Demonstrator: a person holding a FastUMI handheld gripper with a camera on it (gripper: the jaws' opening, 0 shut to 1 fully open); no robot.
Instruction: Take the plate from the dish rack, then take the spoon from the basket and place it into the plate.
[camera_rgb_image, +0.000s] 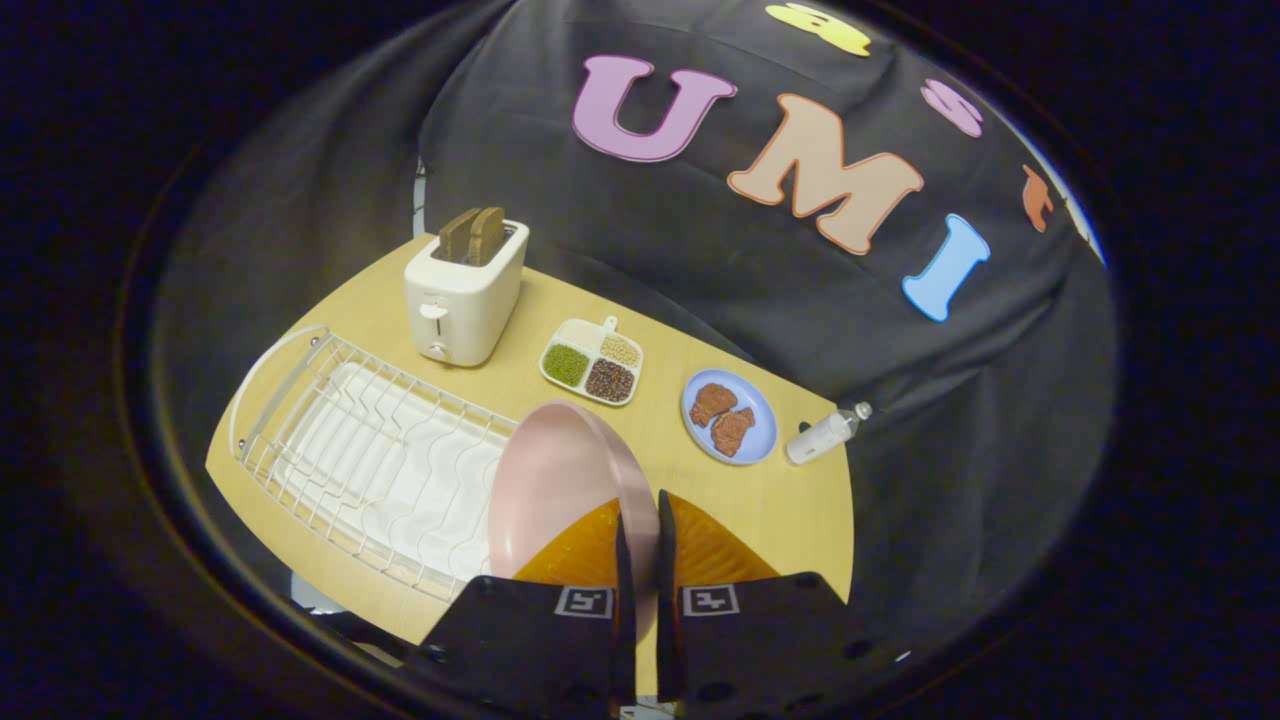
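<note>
Plate, pink and held on edge, sits pinched by its rim between the two fingers of the tool, which are drawn close together on it with only the rim's thickness between them. It hangs lifted over the tabletop, just off the near end of the white wire dish rack, which lies at about ten o'clock from the tool and looks empty of dishes. Farther out, at eleven o'clock, stands a white toaster with two dark slices in it; at twelve o'clock a divided dish of beans and grains; at one o'clock a blue plate with brown biscuits, and beyond it a small bottle lying on its side. I cannot make out the basket or the spoon. The grip is thin and at the edge, so the plate could swivel or slip if swung fast. Setting it down tilted could make it skid or clip the rack's wire. A careless landing spot might crowd the blue plate.
</note>
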